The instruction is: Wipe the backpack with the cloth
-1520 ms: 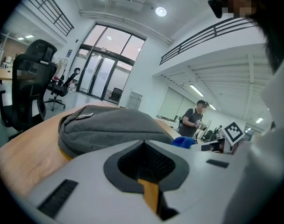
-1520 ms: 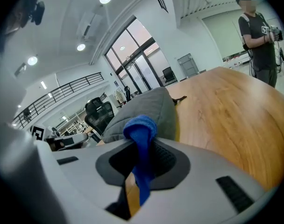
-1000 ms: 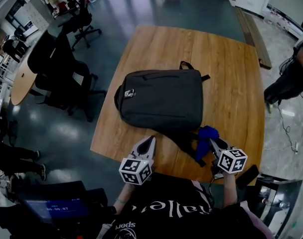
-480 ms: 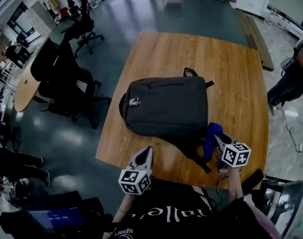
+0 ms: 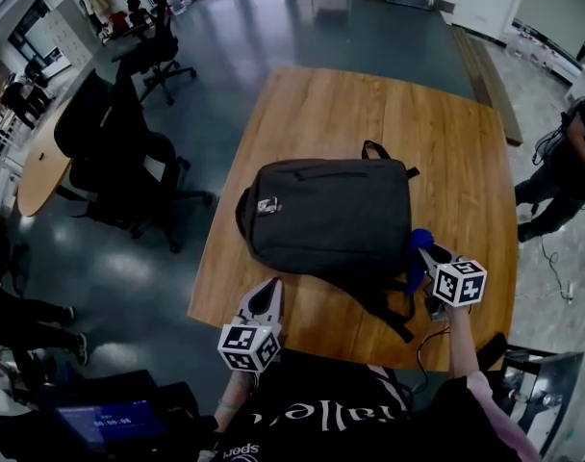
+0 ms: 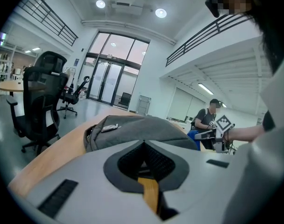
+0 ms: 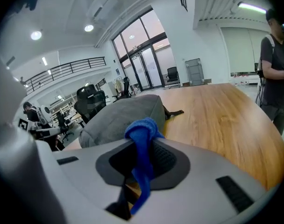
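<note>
Backpack (image 5: 331,215): grey, laid flat mid-counter (image 5: 446,142). Cloth (image 5: 417,246): blue, clamped in right gripper (image 5: 425,255), now brought up to backpack's right edge; wiping judged imminent. Left gripper (image 5: 270,292): closed, empty, drawn back.

The backpack (image 5: 331,215) lies on the middle of the table (image 5: 446,133), the left gripper (image 5: 270,287) before its near left corner, and the right gripper (image 5: 429,255), cloth (image 5: 418,253) between its jaws, just beside its right edge.
</note>
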